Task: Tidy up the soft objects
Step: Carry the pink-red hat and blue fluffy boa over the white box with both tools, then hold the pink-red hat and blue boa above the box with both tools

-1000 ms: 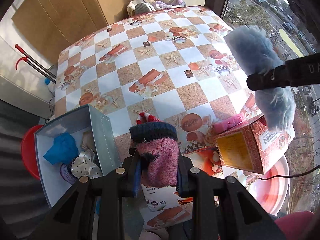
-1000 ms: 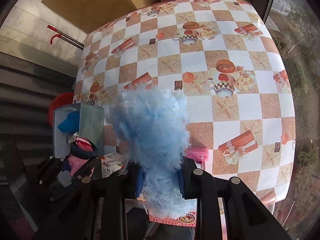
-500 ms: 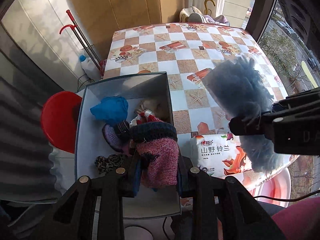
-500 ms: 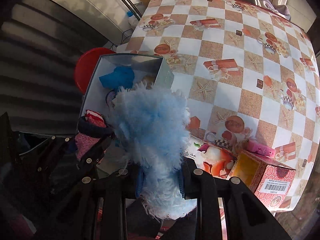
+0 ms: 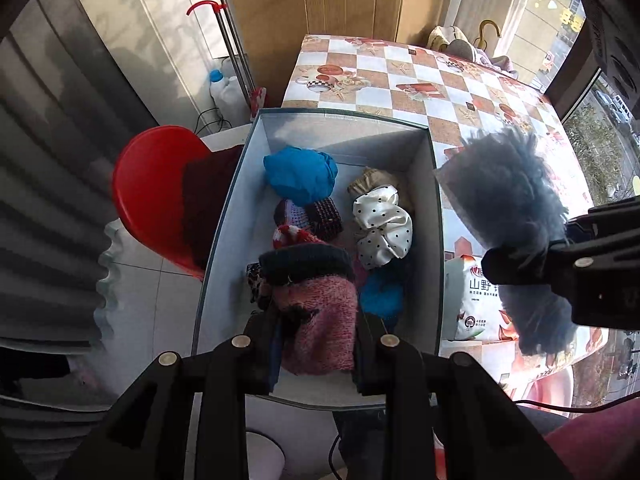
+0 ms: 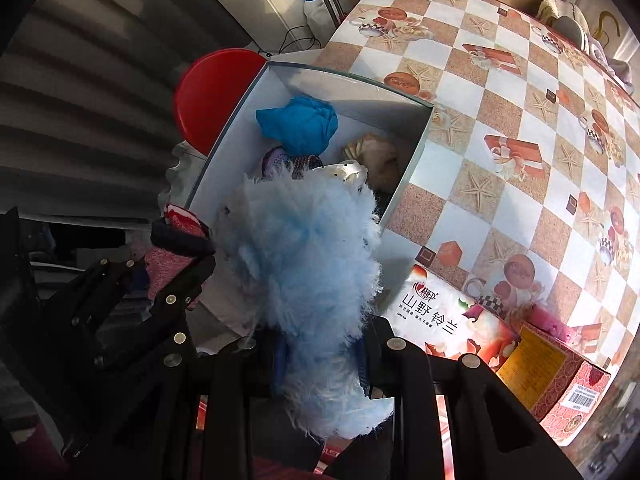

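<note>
My left jaws (image 5: 316, 344) pinch a pink knitted sock (image 5: 316, 320) above the open grey box (image 5: 436, 216), which already holds a blue cloth (image 5: 298, 174) and a dotted scrunchie (image 5: 384, 226). My right jaws (image 6: 320, 360) clamp a fluffy blue piece (image 6: 304, 264) beside the box, over the worktop (image 6: 520, 92) edge.

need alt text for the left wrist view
The left gripper holds a pink knitted sock above an open box of soft items. At right, the right gripper holds a fluffy blue sock.
</note>
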Motion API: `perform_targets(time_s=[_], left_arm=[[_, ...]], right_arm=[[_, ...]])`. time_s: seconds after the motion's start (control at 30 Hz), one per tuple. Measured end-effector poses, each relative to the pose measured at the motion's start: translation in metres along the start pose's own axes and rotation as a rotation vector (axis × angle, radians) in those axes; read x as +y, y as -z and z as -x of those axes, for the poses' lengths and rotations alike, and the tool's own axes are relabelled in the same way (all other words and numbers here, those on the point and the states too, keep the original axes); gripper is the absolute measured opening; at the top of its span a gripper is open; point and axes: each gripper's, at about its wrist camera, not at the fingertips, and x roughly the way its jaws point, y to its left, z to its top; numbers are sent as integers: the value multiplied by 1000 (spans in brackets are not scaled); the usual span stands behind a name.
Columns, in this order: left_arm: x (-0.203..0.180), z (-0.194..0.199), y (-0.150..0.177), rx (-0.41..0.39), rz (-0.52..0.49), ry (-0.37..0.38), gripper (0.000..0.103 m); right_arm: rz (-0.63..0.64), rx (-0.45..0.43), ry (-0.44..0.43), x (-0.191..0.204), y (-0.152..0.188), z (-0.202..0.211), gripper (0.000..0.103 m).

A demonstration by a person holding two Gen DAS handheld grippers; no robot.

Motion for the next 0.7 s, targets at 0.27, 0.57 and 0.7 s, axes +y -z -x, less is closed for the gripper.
perform_targets(time_s=[0.27, 0.57, 0.7], left_arm=[[7, -16, 13, 47, 16, 1, 30], [11, -25, 20, 74, 36, -7, 30], [9, -25, 19, 74, 32, -7, 30]], right_arm=[[-12, 16, -5, 3, -11, -12, 29], [-30, 34, -18, -1, -19, -24, 29], [-28, 37, -17, -2, -18, -25, 29]])
